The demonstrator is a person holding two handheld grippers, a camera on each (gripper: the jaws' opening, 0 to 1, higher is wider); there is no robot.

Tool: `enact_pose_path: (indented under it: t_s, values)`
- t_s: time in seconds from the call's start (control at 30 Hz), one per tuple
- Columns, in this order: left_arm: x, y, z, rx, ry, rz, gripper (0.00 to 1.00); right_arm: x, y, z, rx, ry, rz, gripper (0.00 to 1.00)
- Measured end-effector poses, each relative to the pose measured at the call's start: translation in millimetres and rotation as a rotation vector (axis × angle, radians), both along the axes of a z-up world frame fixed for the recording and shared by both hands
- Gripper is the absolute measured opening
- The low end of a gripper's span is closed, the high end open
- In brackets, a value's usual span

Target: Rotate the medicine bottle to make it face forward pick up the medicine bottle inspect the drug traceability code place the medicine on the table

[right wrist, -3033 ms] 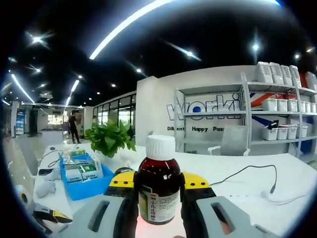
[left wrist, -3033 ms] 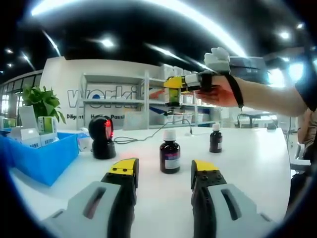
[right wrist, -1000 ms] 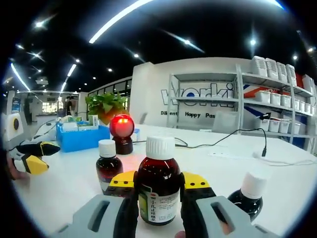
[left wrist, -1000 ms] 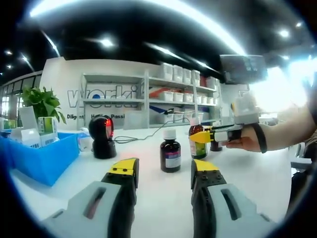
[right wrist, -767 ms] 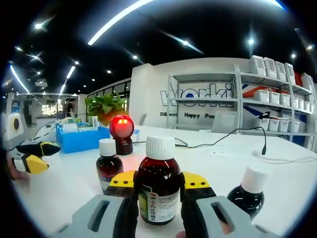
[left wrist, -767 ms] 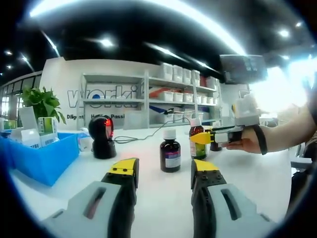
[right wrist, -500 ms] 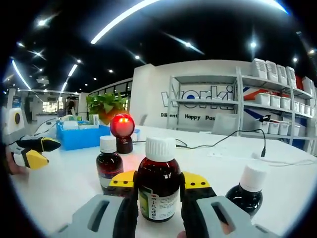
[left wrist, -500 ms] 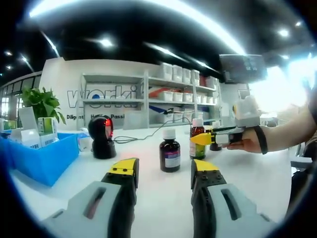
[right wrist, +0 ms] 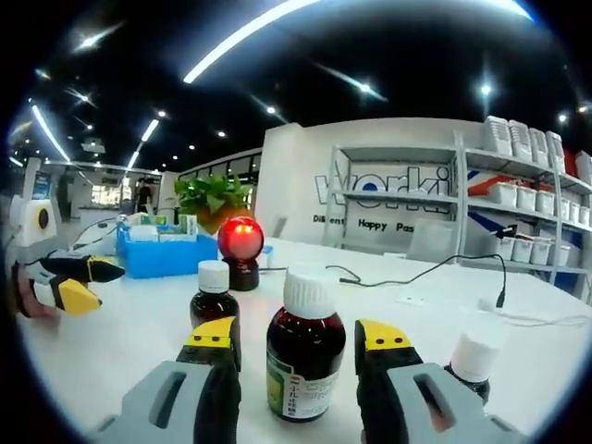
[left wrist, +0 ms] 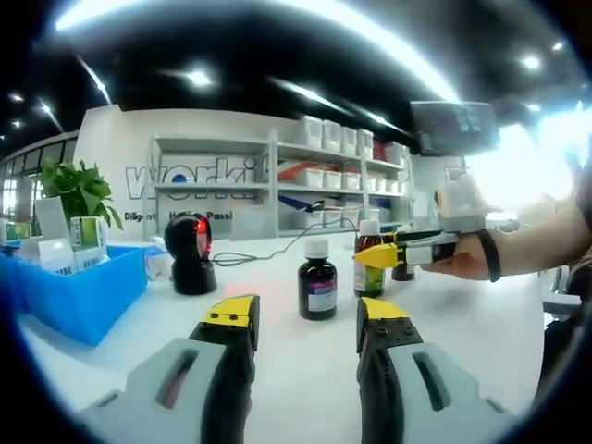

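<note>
One medicine bottle is now standing freed on the table; right gripper jaws are spreading wide, so placement looks done; left gripper is idling open.

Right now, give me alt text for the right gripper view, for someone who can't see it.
The right gripper sits open around a brown medicine bottle with a white cap, standing on the white table. Two more capped bottles stand beside it, one left and one right, with a red-lit scanner and a blue bin behind. The left gripper enters at the left edge.
</note>
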State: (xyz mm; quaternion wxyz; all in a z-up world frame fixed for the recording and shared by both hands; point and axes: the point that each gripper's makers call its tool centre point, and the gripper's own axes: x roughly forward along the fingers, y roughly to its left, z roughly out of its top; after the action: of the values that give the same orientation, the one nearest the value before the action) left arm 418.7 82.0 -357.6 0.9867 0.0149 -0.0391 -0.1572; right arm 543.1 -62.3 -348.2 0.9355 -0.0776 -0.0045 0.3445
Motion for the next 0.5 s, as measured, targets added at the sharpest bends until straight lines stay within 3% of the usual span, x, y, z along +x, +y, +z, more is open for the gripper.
enact_pose_path:
  t_s: [0.2,0.5]
  values:
    - [0.3,0.0,0.1,-0.004,0.002,0.002,0.33,-10.3,-3.3,18.3,0.017,-0.022,0.020,0.49]
    - [-0.7,-1.2,1.4,-0.008,0.000,-0.001,0.33,-32.8,-27.4,47.7,0.054,-0.050,0.060,0.49]
